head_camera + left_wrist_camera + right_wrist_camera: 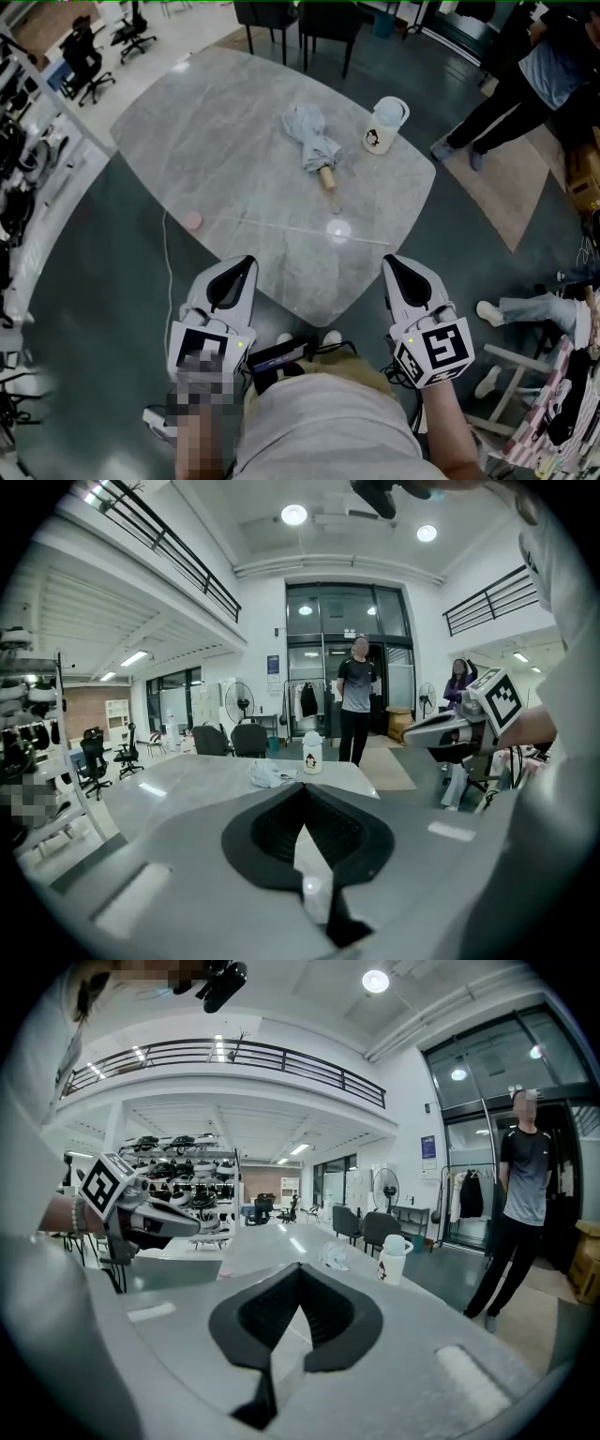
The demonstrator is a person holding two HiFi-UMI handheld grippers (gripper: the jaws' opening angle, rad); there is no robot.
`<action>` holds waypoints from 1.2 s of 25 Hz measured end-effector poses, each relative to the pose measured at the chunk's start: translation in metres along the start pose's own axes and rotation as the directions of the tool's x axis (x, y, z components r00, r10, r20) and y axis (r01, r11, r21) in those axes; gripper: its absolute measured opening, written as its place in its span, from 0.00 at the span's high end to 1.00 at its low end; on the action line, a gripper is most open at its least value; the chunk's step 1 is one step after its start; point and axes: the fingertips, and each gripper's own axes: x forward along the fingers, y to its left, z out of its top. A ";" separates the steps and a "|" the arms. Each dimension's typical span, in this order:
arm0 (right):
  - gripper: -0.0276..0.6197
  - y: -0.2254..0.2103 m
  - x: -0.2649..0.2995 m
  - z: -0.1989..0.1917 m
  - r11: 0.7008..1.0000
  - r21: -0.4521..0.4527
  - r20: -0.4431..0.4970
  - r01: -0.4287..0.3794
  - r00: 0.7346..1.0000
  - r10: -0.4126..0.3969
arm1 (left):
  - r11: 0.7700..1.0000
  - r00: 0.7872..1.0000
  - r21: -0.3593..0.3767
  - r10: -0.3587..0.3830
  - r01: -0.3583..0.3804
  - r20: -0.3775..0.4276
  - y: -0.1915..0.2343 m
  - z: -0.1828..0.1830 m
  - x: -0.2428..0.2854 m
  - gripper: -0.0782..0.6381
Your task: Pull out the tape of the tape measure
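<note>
The left gripper (247,262) and right gripper (388,262), smooth grey shells with ribbed black pads, are both closed and empty at bottom frame, before a rounded marbled-grey table (216,122) with the small round pink tape measure (192,220) at its left edge, a folded grey umbrella (314,145) at upper centre

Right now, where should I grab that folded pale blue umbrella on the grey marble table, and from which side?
Probably by its wooden handle, the end of the folded pale blue umbrella that points toward your edge of the grey marble table. It is narrow and looks firm; the canopy is loose, bunched fabric. Come from the near side, from above, jaws across the handle.
</note>
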 end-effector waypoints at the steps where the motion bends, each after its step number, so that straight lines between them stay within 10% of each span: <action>1: 0.96 0.000 0.000 0.000 1.000 -0.001 -0.001 -0.001 1.000 0.001 | 1.000 1.000 0.002 -0.001 0.001 0.002 0.000 0.000 0.000 0.87; 30: 0.96 0.002 0.002 -0.004 1.000 -0.005 -0.014 -0.006 1.000 0.006 | 1.000 1.000 0.006 -0.020 0.020 0.003 -0.006 -0.006 0.007 0.87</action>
